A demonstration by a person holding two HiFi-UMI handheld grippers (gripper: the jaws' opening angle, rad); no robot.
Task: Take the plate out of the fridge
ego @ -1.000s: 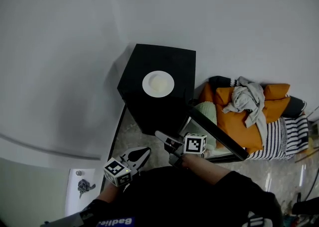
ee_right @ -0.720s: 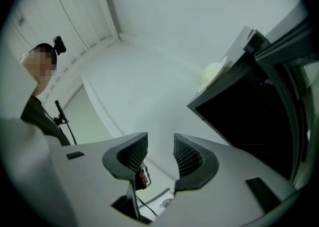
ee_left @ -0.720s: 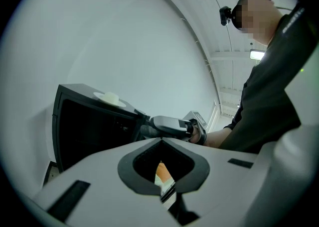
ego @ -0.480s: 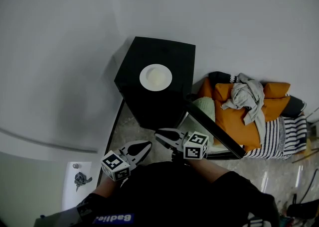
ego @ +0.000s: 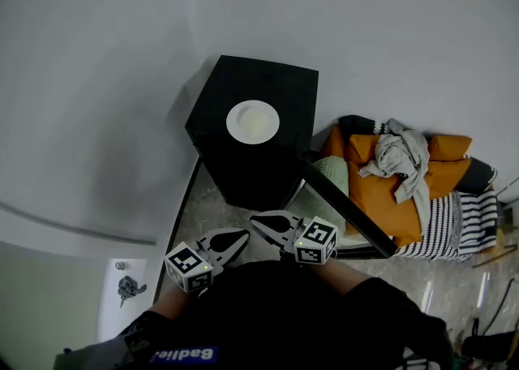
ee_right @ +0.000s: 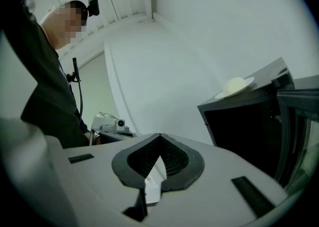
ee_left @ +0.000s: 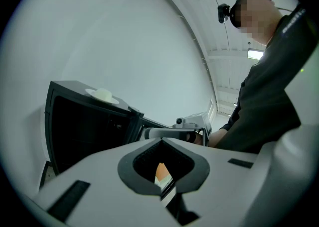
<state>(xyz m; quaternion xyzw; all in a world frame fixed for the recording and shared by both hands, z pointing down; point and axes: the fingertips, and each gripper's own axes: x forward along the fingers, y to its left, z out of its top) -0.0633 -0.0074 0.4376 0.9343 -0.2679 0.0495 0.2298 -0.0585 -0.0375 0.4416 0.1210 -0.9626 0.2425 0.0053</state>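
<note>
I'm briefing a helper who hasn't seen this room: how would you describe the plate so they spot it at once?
Look for the black fridge against the pale wall, its door open. On its top lies the plate, round and white. It is the only light thing on that black top, apart from the orange cushions heaped beside the fridge.

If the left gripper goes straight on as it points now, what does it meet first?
Probably the right gripper, whose tongs have just closed empty, crossing just ahead; depth is unclear.
</note>
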